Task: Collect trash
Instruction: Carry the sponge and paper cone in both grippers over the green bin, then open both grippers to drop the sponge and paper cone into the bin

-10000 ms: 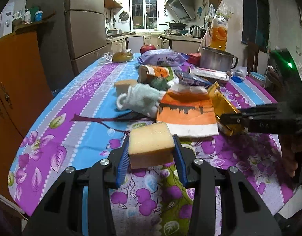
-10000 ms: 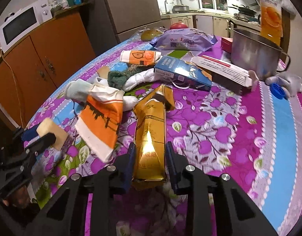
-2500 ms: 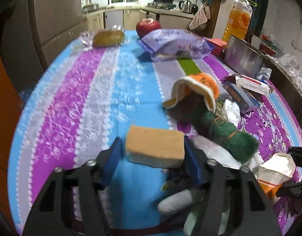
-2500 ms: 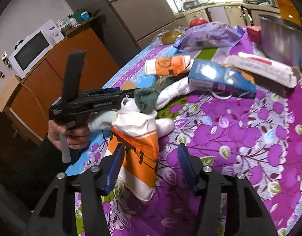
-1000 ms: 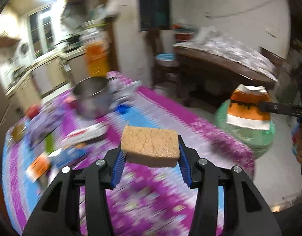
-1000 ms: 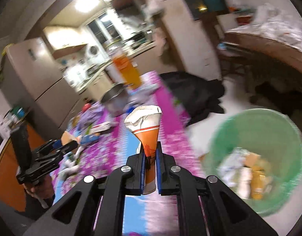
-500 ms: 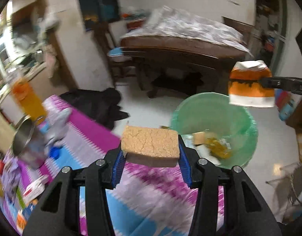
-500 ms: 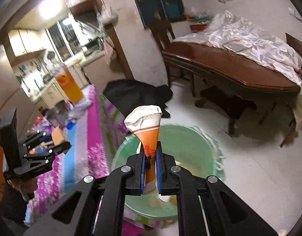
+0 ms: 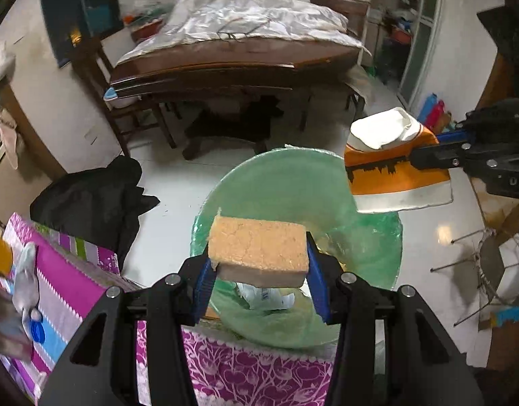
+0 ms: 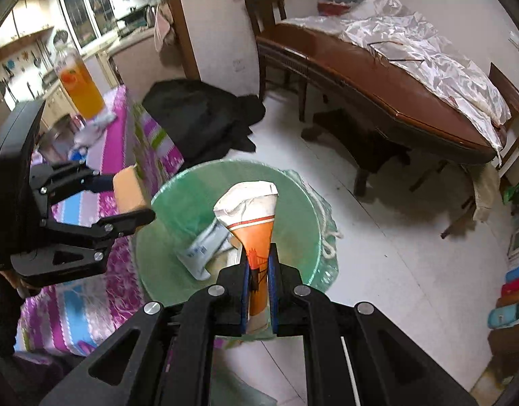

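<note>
My left gripper point(image 9: 257, 287) is shut on a tan sponge point(image 9: 258, 251) and holds it over the near rim of a green trash bin point(image 9: 286, 189) on the floor. It also shows in the right wrist view point(image 10: 124, 203). My right gripper point(image 10: 258, 291) is shut on a flattened orange and white carton point(image 10: 256, 223), held above the bin point(image 10: 192, 182). In the left wrist view the carton point(image 9: 391, 165) hangs over the bin's right side. Wrappers point(image 10: 202, 247) lie inside the bin.
The table with the purple flowered cloth point(image 9: 70, 287) stands beside the bin at the left. A black bag point(image 9: 90, 199) lies on the white floor. A dark wooden table point(image 10: 378, 91) with a silver cloth and a chair point(image 10: 269, 34) stand behind.
Both grippers have swung from the table to the bin and moved closer over it. The sponge and the carton stay gripped.
</note>
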Available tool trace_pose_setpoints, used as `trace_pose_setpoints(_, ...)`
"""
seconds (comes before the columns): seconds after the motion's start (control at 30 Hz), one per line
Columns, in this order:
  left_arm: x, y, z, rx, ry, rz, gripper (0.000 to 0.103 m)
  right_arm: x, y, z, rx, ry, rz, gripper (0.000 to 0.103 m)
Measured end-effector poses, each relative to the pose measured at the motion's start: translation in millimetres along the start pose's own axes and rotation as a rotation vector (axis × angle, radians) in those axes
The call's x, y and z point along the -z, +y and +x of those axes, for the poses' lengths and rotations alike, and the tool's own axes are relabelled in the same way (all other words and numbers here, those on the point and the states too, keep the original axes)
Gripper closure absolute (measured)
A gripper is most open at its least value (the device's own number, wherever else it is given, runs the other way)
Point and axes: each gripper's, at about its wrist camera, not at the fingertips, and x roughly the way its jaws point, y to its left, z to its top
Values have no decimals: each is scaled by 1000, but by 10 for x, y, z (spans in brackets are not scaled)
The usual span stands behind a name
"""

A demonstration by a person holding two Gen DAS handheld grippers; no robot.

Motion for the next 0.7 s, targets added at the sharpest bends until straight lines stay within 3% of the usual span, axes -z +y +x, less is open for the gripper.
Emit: trace_pose_setpoints(0.7, -27, -125, 253, -38, 59, 53, 57, -119, 121, 165, 3, 97, -60, 93)
